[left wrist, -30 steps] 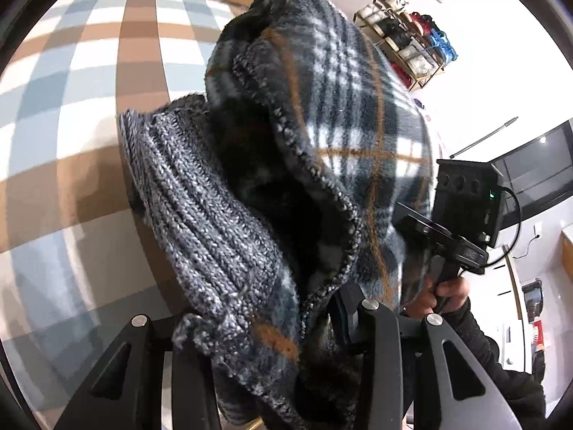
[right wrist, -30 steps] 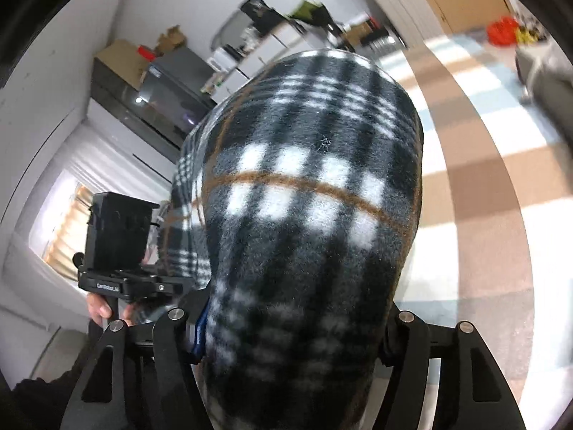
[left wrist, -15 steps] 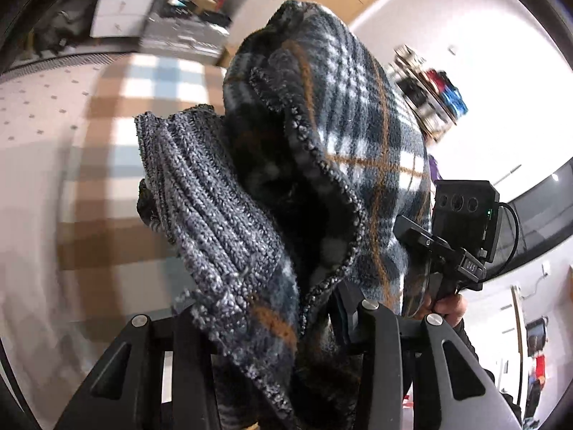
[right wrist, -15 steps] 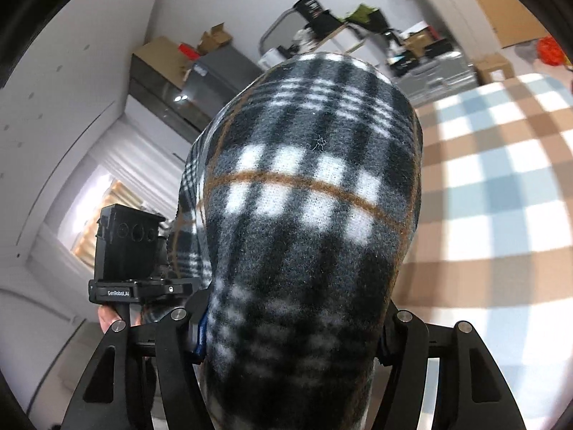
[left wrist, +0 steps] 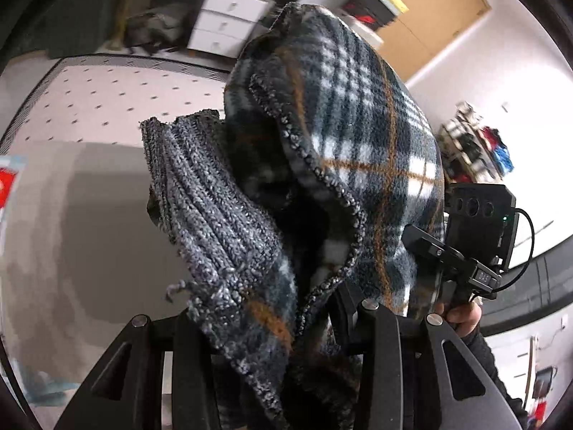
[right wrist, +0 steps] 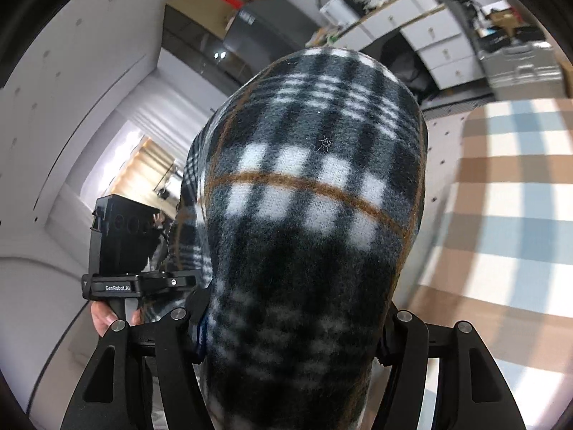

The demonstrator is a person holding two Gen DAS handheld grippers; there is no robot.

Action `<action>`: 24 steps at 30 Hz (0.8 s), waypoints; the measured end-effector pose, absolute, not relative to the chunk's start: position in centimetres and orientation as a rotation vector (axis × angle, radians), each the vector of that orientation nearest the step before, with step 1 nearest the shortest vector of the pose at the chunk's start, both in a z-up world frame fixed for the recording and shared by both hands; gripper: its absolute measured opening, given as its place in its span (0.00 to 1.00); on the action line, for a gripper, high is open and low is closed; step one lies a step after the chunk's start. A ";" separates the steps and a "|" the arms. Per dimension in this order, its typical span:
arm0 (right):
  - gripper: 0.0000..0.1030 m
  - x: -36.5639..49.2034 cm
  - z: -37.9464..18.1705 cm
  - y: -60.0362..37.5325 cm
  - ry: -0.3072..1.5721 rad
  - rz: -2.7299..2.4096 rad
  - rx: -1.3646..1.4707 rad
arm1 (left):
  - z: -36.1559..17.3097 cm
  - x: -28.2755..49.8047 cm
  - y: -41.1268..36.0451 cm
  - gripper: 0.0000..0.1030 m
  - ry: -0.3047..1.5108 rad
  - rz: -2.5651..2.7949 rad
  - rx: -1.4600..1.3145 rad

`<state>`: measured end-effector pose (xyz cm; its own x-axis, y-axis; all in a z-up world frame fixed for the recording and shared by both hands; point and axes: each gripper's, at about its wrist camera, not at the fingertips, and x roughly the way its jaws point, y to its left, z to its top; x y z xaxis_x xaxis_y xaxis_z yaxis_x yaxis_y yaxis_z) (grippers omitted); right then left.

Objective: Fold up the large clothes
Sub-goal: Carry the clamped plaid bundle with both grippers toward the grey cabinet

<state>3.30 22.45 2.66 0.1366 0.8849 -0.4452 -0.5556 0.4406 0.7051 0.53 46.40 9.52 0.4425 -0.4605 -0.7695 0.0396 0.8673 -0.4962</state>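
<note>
One large garment fills both views: a plaid fleece (left wrist: 361, 143), dark with white checks and thin orange lines, held up off the checked floor mat (right wrist: 508, 215) and bunched into a thick roll between the two hand-held tools. It is probably kept raised and gathered like this so it can be carried clear of the floor and laid out for folding; that is a judgement, since no fold is visible yet. One ribbed grey knit cuff or hem (left wrist: 211, 208) hangs off the fleece on the left side, loose and unsupported. The right gripper (right wrist: 290, 337) has its jaws clamped around a wide wad of the plaid cloth, which bulges up over the fingers. The left gripper (left wrist: 272, 326) pinches a narrower bundle where the knit edge and the fleece meet. Two grippers are in play, each visible from the other's camera, and one bare hand (right wrist: 107, 317) shows on the left tool's handle.
</note>
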 end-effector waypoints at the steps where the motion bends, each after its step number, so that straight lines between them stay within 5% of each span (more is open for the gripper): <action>1: 0.63 3.3 2.1 23.9 0.971 1.091 0.411 | 9.6 1.0 45.8 0.33 1.082 -0.309 -0.447; 16: 0.65 2.6 -7.2 36.5 1.108 0.997 0.273 | -2.8 0.9 53.8 0.34 1.130 -0.206 -0.621; 24: 0.68 1.3 -5.7 37.1 1.146 1.002 0.087 | -2.7 -0.4 53.8 0.41 1.111 -0.177 -0.572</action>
